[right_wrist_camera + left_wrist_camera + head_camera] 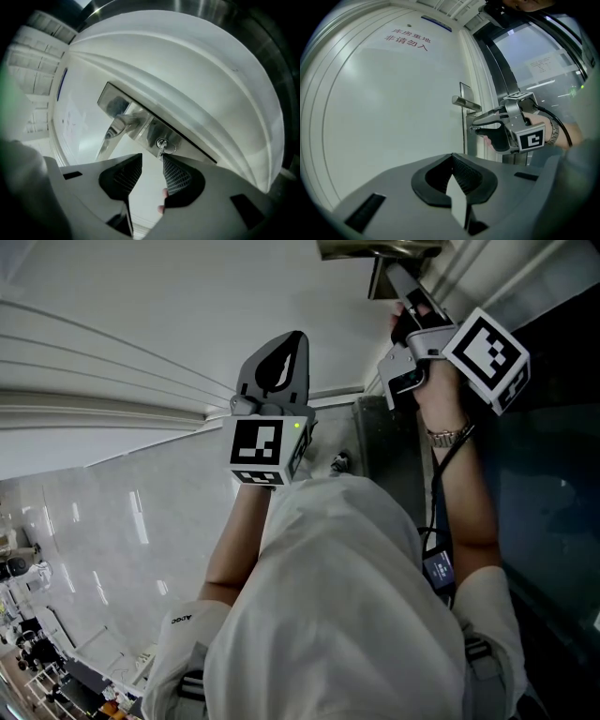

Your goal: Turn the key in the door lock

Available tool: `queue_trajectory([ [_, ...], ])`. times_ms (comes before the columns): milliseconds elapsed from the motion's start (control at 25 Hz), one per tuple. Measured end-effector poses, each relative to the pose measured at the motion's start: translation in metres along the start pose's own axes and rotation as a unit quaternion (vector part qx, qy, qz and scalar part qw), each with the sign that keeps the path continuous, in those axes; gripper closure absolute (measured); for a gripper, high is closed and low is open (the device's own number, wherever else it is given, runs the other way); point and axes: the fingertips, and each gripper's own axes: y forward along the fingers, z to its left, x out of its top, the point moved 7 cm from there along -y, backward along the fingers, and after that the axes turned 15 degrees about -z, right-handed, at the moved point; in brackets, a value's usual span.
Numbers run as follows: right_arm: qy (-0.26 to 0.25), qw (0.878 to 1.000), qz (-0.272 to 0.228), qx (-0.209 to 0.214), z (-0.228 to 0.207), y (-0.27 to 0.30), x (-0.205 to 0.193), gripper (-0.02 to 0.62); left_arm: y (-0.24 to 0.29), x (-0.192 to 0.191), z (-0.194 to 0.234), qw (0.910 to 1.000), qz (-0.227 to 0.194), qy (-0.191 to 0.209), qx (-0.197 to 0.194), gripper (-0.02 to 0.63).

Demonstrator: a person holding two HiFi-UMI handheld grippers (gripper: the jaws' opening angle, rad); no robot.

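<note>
1. While the key [161, 148] sits in the door lock [155, 135], the right gripper [151, 158] has its fingers spread just before it, gripping nothing.
2. The left gripper [452, 159] has its fingers pressed together, empty.

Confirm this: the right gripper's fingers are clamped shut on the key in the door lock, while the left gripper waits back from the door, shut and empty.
Wrong on the grip: the right gripper view shows the right gripper with fingers apart, the key in the lock just ahead of their tips. The left gripper does wait back from the door, shut and empty.
</note>
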Motion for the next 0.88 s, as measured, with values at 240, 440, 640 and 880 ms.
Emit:
queue_trajectory([
  [240,-0.287,0.957,0.034,0.016,0.0,-0.008,-0.013,0.466,0.003,-0.005,0.0,1.0,-0.002,-0.004,-0.001,0.598],
  [440,-0.487,0.873,0.031,0.007,-0.009,-0.012,-0.015,0.466,0.003,-0.008,-0.004,1.0,-0.001,-0.006,-0.004,0.598],
  [640,-0.639,0.768,0.041,0.008,-0.007,-0.007,-0.018,0.468,0.003,-0.009,-0.006,1.0,-0.001,-0.008,-0.003,0.598],
  [880,-0.773,0.634,0.032,0.017,0.001,-0.007,-0.021,0.468,-0.001,-0.008,-0.004,1.0,-0.002,-0.008,0.005,0.598],
])
